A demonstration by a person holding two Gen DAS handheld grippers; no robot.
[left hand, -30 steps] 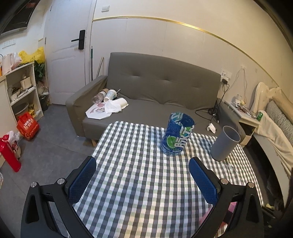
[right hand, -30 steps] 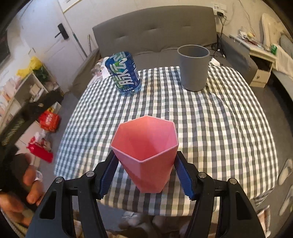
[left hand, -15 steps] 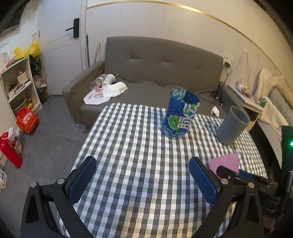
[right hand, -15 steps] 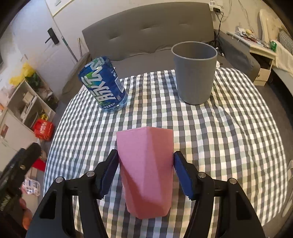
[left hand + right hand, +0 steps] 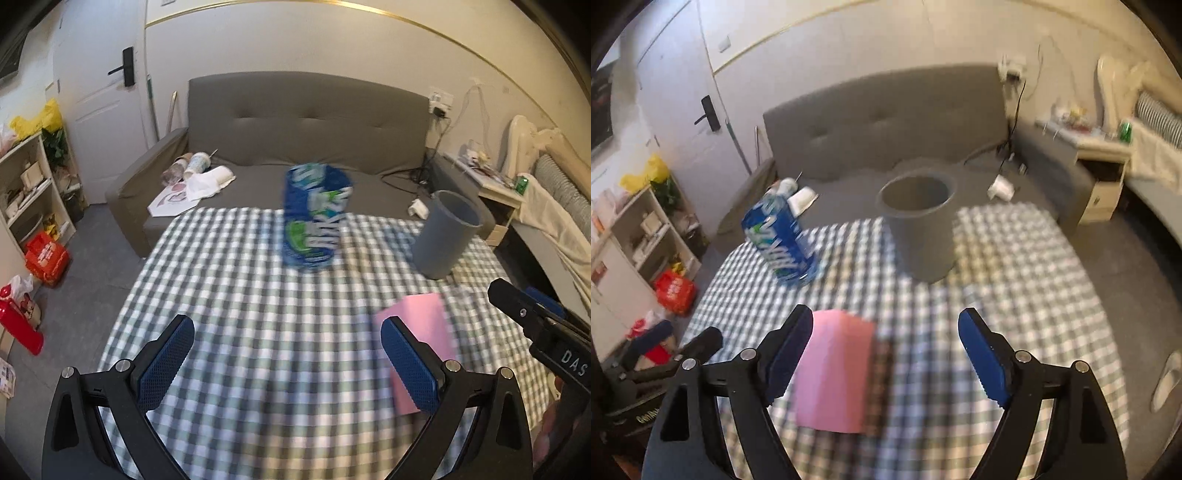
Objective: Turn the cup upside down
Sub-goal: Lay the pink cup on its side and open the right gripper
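Pink cup [image 5: 421, 336] is seen in the left wrist view standing on the checked bench [image 5: 258, 332], wider end down and narrower closed end up, so it reads as inverted; motion blur softens its edges. Left gripper [image 5: 288, 365] is spread wide with nothing between its blue pads [image 5: 162, 363]. The cup sits partly behind the gripper's right finger, outside the gap. Blue drink can [image 5: 316, 218] stands further back near the bench centre, blurred. Grey cup [image 5: 445, 234] stands upright to its right, mouth up, apart from the can. Right gripper's black body [image 5: 543, 332] is seen at the right edge, just beside the pink cup. Grey sofa [image 5: 295, 122] is placed behind the bench.

Right wrist view: right gripper [image 5: 886, 354] is released, fingers well apart. Pink cup [image 5: 834, 373] stands on the bench [image 5: 1015, 288] just inside the left pad [image 5: 790, 354]; contact with that pad cannot be told because of blur. A clear gap is seen between the cup and the right pad. Blue can [image 5: 781, 243] appears tilted to the far left, grey cup [image 5: 918, 229] straight ahead, both well beyond the pink cup. Sofa [image 5: 886, 125] fills the background.
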